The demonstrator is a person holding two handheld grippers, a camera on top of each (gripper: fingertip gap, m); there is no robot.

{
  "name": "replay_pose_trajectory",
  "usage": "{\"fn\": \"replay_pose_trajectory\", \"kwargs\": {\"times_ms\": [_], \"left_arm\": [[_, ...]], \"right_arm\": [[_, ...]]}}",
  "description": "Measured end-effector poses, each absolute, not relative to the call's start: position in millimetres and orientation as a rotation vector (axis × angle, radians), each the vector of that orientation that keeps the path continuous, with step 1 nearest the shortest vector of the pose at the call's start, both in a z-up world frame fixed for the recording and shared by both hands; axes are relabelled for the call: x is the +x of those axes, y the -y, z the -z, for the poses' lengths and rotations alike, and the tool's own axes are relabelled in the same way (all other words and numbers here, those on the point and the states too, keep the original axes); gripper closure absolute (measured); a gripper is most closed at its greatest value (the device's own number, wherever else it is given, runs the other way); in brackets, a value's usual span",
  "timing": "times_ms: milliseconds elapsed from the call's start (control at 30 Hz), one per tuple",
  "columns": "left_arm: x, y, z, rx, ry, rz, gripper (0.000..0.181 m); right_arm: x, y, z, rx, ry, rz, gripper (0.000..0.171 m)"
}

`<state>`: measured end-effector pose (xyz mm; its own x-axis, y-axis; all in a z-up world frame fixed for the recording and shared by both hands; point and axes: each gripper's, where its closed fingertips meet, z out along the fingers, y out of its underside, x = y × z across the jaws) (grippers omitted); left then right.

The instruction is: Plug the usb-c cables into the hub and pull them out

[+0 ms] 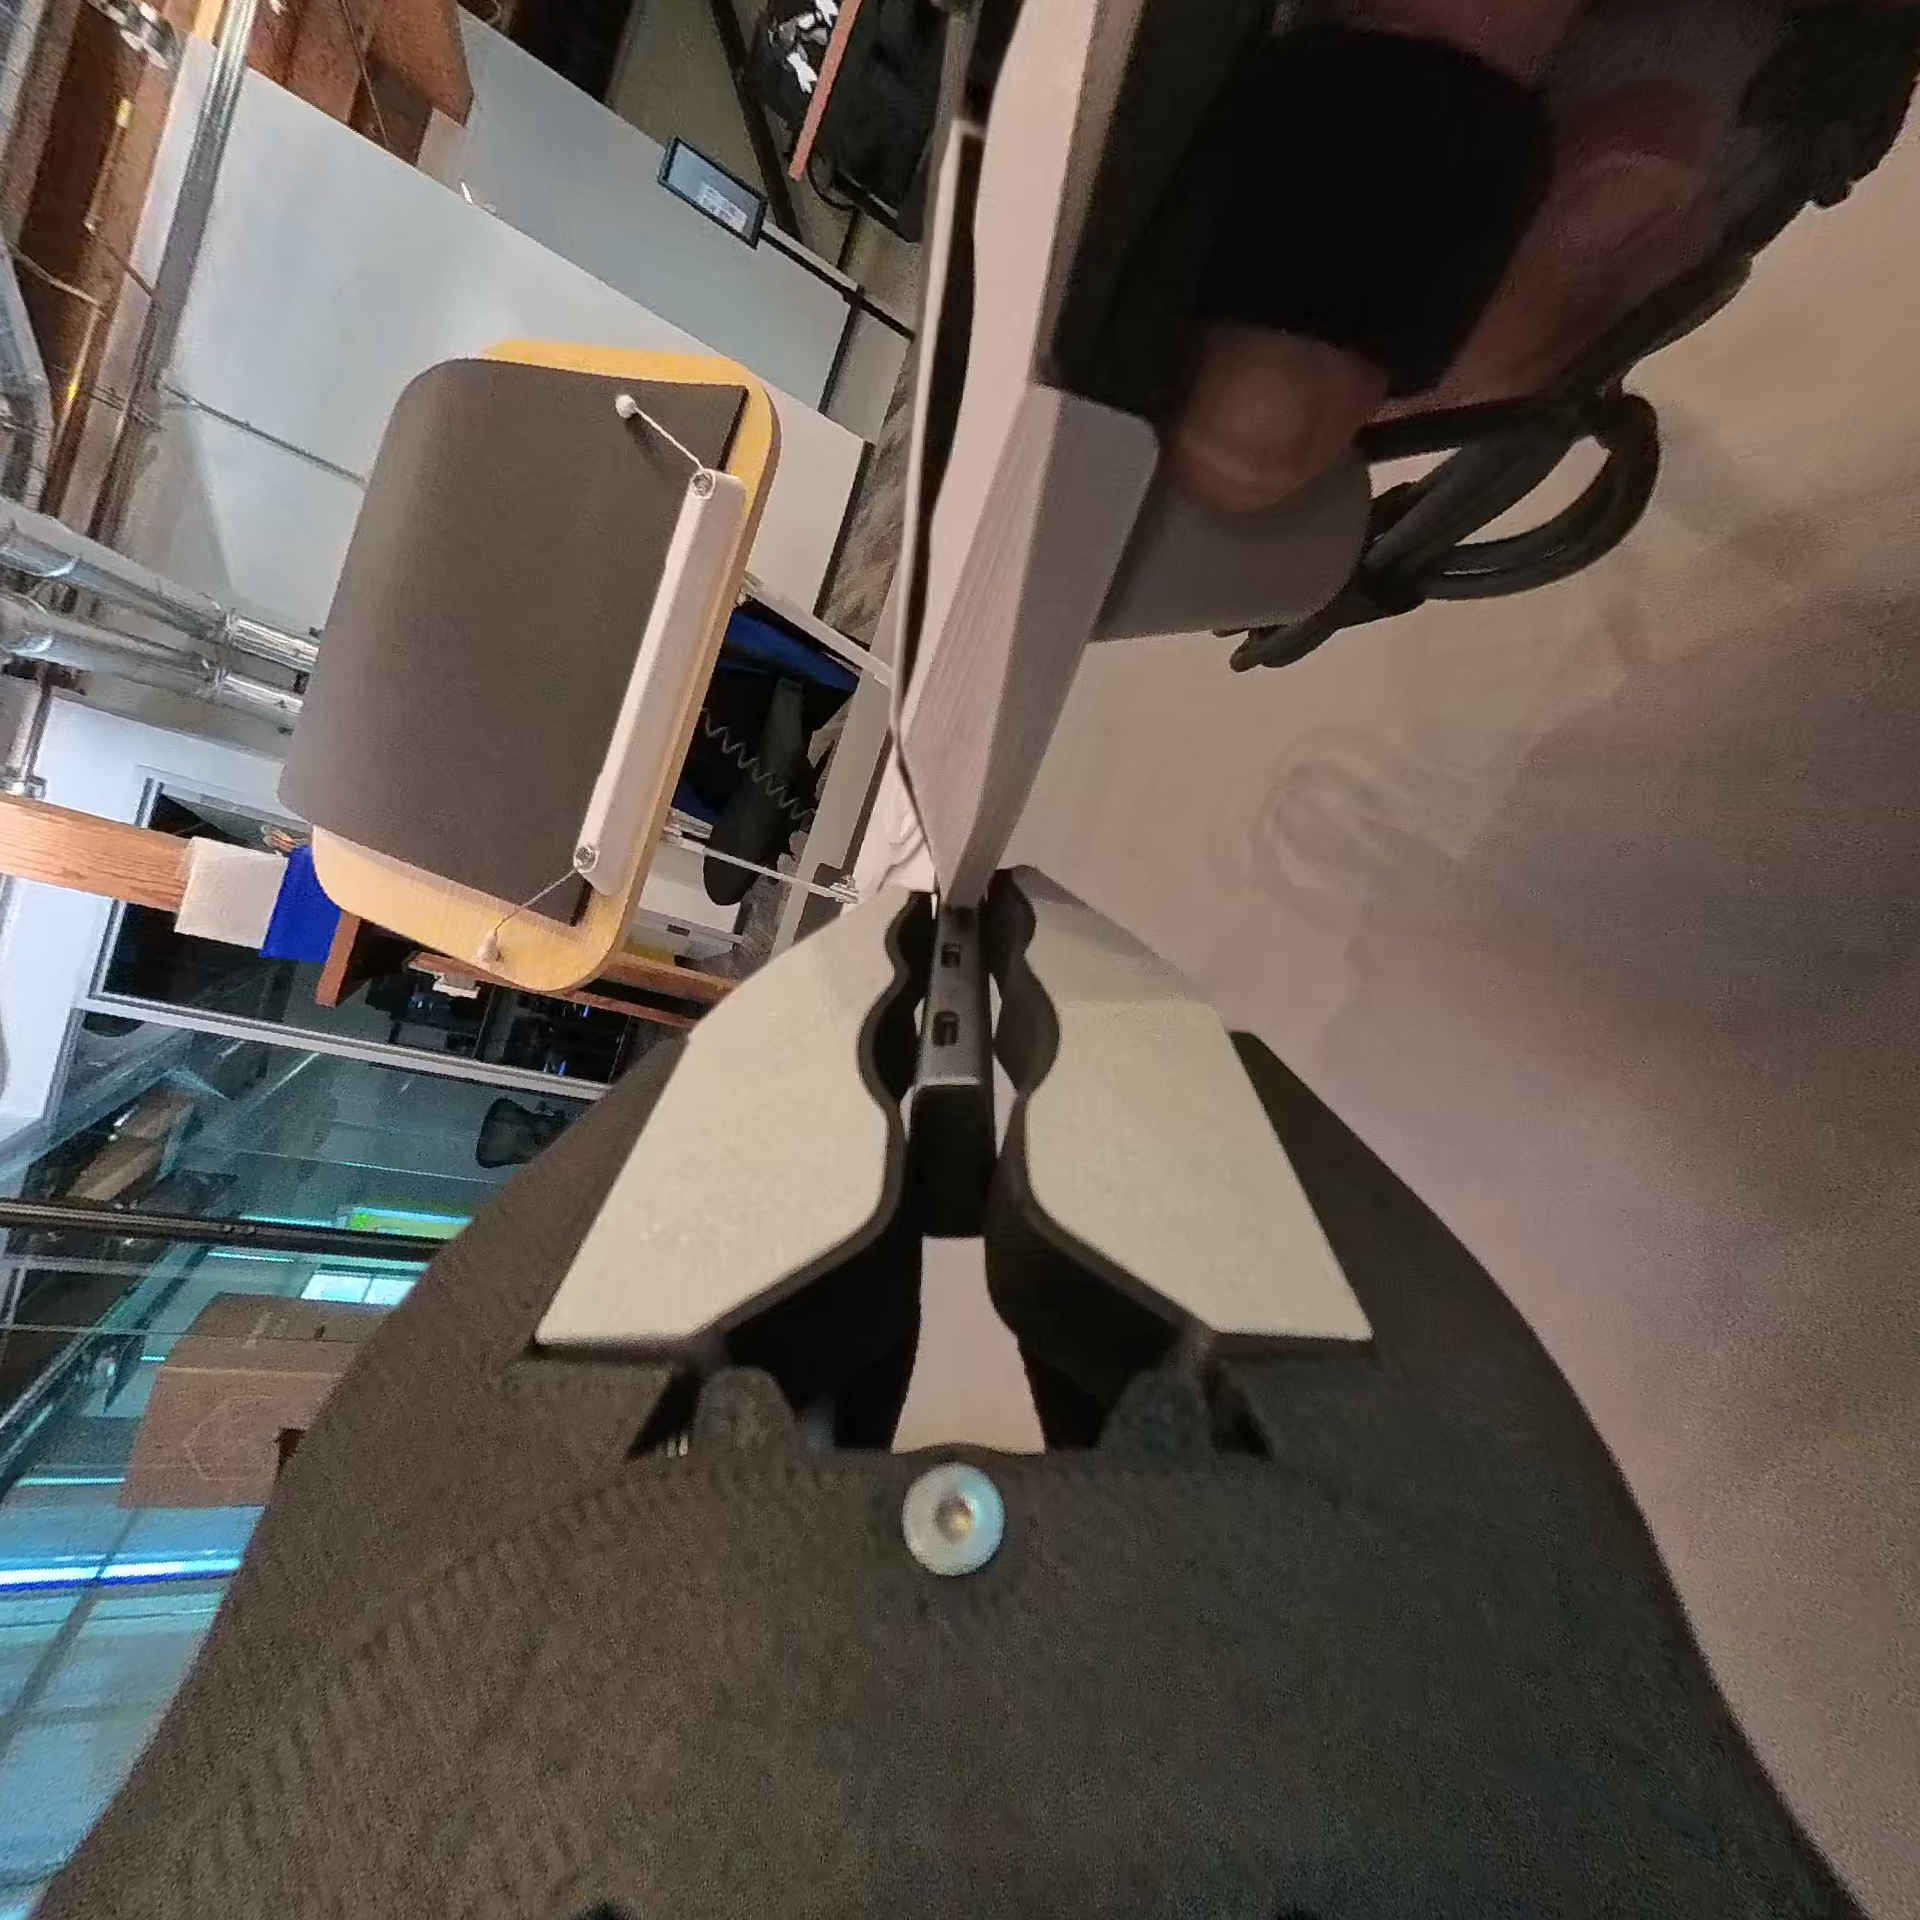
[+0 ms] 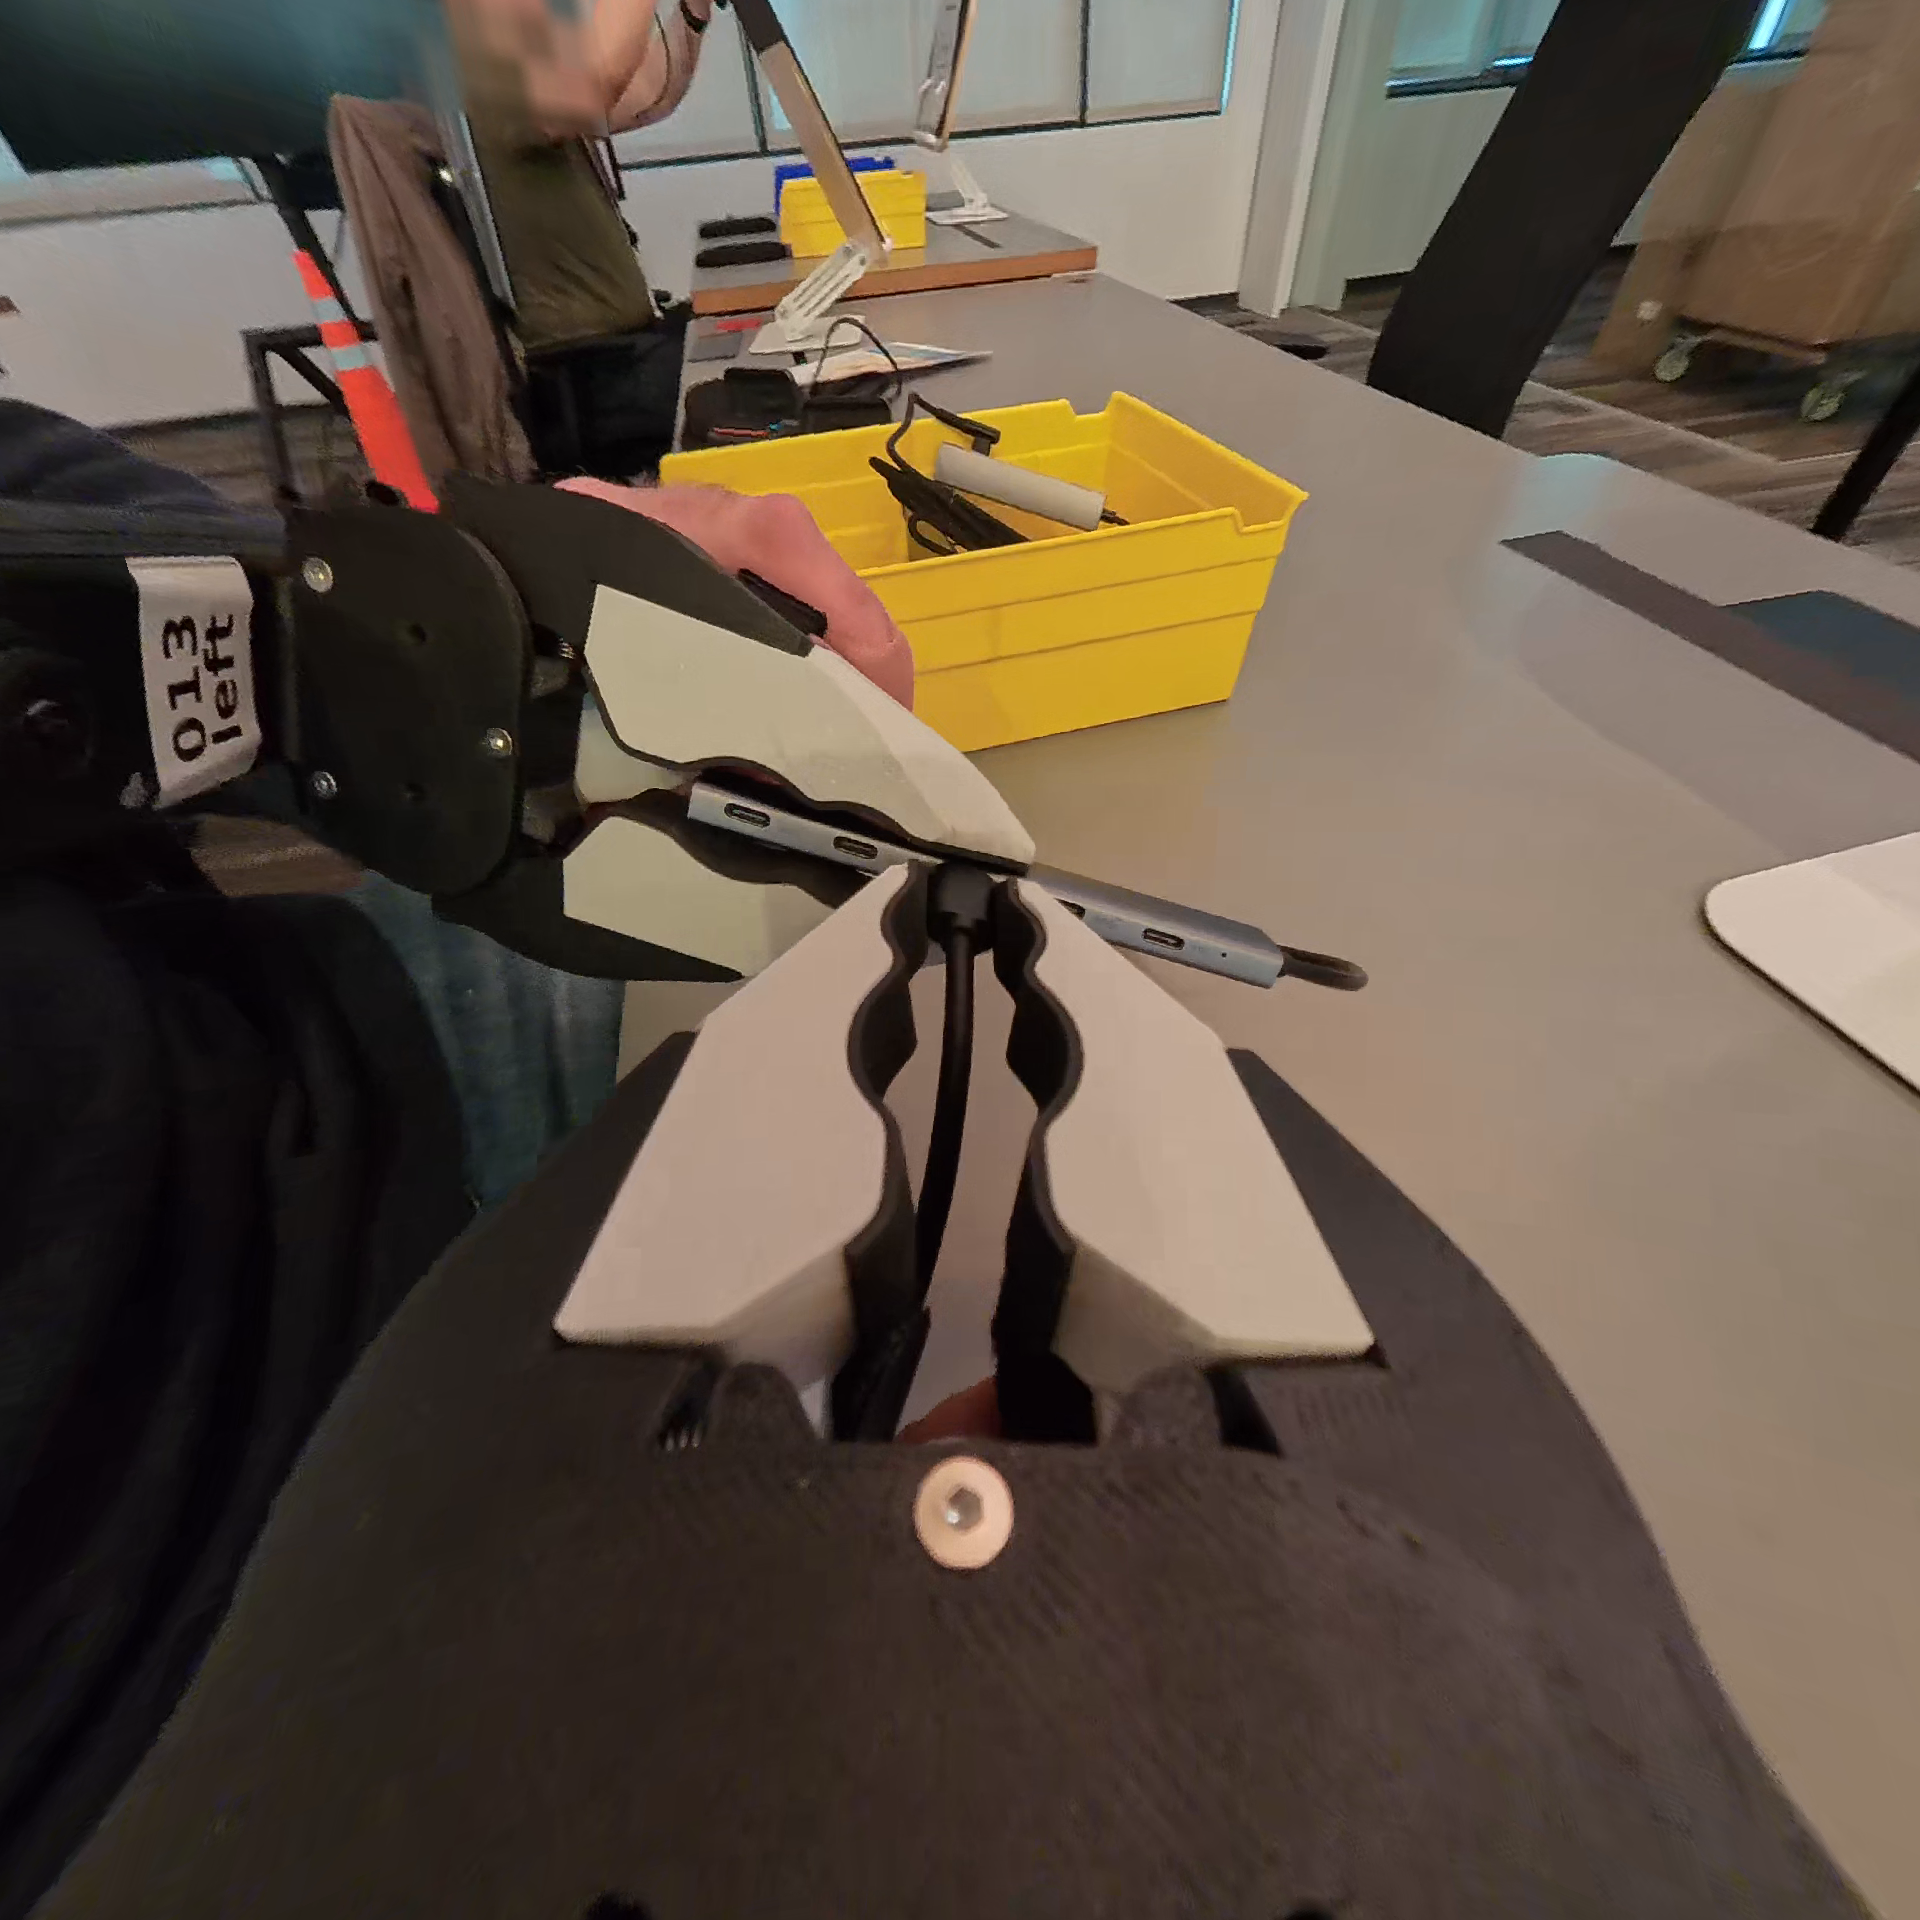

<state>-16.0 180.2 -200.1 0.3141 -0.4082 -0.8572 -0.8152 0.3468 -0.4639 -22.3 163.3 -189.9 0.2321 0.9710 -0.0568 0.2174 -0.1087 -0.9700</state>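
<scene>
My left gripper is shut on the grey usb-c hub, held edge-on between its pads. In the right wrist view the left gripper holds the hub level above the table, with several ports facing me. My right gripper is shut on the plug of a black usb-c cable, and the plug meets a port in the hub's side. The cable runs back between my right fingers. In the left wrist view the right gripper comes in from above, a hand behind it holding coiled black cable.
A yellow bin with black cables and a grey cylinder stands behind the hub on the grey table. A white pad lies at the right edge. A person's dark sleeve fills the left. A chair shows beyond the table. The grippers are tip to tip, or close to it.
</scene>
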Motion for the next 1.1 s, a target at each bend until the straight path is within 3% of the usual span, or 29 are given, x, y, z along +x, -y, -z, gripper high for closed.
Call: {"fn": "replay_pose_trajectory", "kwargs": {"times_ms": [133, 267, 367, 700, 967, 1100], "left_arm": [[-20, -186, 199, -1.301, -1.285, -0.403, 0.171], [-86, -222, 196, -1.492, -1.137, -0.500, 0.172], [-81, -215, 170, -1.475, -1.087, -0.413, 0.172], [-76, -214, 173, -1.504, -1.125, -0.354, 0.171], [-72, -211, 180, -1.511, -1.163, -0.334, 0.172], [-70, -211, 183, -1.514, -1.179, -0.325, 0.172]], "right_arm": [[-23, -171, 186, -1.546, 1.036, -0.930, 0.162], [10, -187, 164, -1.524, 0.894, -0.694, 0.163], [14, -185, 158, -1.526, 0.913, -0.730, 0.163], [46, -188, 105, -1.454, 0.931, -0.678, 0.162], [168, -222, 15, -1.420, 0.742, -0.448, 0.162], [247, -266, 24, -1.511, 0.632, -0.292, 0.162]]}}
